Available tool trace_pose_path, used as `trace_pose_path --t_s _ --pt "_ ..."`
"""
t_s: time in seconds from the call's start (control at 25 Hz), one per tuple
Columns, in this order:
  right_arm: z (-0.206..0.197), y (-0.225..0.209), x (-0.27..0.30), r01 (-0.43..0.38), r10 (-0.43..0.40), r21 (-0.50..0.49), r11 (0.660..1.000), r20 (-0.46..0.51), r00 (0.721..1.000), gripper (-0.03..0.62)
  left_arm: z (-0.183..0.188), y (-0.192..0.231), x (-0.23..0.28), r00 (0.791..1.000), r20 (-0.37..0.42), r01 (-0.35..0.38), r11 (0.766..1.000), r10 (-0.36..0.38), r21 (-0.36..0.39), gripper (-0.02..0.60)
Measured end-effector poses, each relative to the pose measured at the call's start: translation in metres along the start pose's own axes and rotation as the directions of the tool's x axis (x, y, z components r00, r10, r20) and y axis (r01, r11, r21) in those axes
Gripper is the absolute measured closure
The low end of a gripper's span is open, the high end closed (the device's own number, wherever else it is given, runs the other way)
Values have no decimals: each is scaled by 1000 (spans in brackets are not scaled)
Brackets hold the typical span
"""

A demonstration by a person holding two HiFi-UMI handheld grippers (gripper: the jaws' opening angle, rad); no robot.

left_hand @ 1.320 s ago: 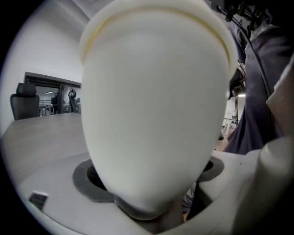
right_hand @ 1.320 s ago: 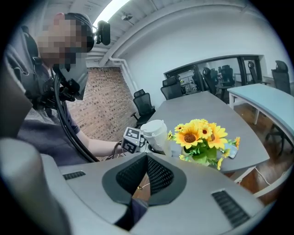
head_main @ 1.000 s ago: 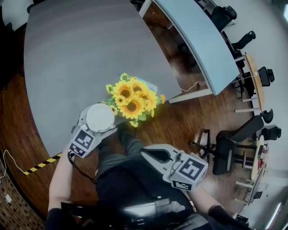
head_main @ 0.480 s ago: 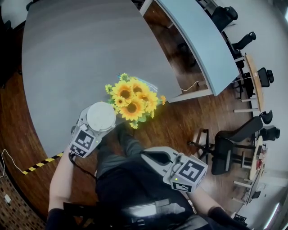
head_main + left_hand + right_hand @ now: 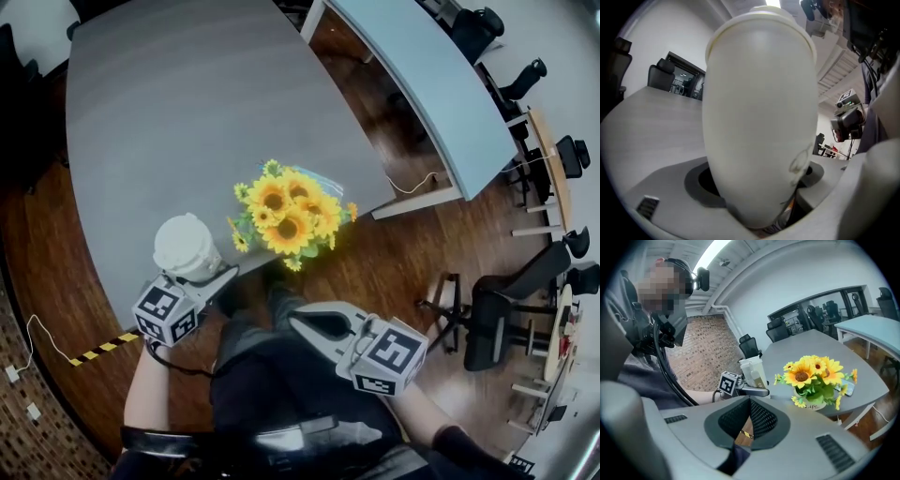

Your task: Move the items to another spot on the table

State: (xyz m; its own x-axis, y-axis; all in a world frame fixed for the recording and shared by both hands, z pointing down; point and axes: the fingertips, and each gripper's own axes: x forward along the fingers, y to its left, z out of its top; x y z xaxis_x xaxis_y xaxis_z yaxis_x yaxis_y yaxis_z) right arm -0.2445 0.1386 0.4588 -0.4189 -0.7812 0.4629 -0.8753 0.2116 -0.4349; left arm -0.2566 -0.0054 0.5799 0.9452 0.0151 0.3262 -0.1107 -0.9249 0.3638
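Head view: grey bench (image 5: 169,122) with a pot of sunflowers (image 5: 292,211) near its near edge. A white lidded cup (image 5: 186,244) sits just left of the flowers, apart from them, also at the near edge. Left tongs (image 5: 195,270) reach in from the person's side and pinch the cup low on its body. The cup leans a little, so part of its side wall shows below the lid. Right tongs (image 5: 309,323) hang over the person's lap, off the bench, well apart from both items.

Left gripper view: the cup (image 5: 759,117) fills most of the frame, tilted, lid rim at top. Left tongs (image 5: 759,206) have just been closing, with the cup between them and both sides bearing on its lower body. Bench top (image 5: 651,122) runs off behind on the left. Can't tell whether the cup's base touches it.

Right gripper view: right tongs (image 5: 749,420) are pressed together with nothing between them. Beyond them is the bench (image 5: 806,345), with the sunflowers (image 5: 811,376) upright in their pot at right. The cup (image 5: 753,373) is left of them with a gap between. Left tongs (image 5: 750,391) clamp it near the bottom, hiding the base.
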Motion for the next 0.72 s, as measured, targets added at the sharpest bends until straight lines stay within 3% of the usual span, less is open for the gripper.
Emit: trace_pose_path --t_s 0.16,0.36,0.56,0.72 --pt "5 8 13 -69 69 -10 998 22 997 611 18 -4 -28 998 51 -43 997 46 -58 166" --pt "37 22 22 -173 176 -60 983 61 982 611 69 -11 -79 970 204 -86 969 135 -232 166" --pt "47 28 19 -318 326 -105 942 65 943 611 111 -17 -133 896 315 -231 933 314 -275 166" --pt "67 18 16 -437 450 -131 890 90 888 611 131 -36 -174 802 361 -395 876 476 -278 166"
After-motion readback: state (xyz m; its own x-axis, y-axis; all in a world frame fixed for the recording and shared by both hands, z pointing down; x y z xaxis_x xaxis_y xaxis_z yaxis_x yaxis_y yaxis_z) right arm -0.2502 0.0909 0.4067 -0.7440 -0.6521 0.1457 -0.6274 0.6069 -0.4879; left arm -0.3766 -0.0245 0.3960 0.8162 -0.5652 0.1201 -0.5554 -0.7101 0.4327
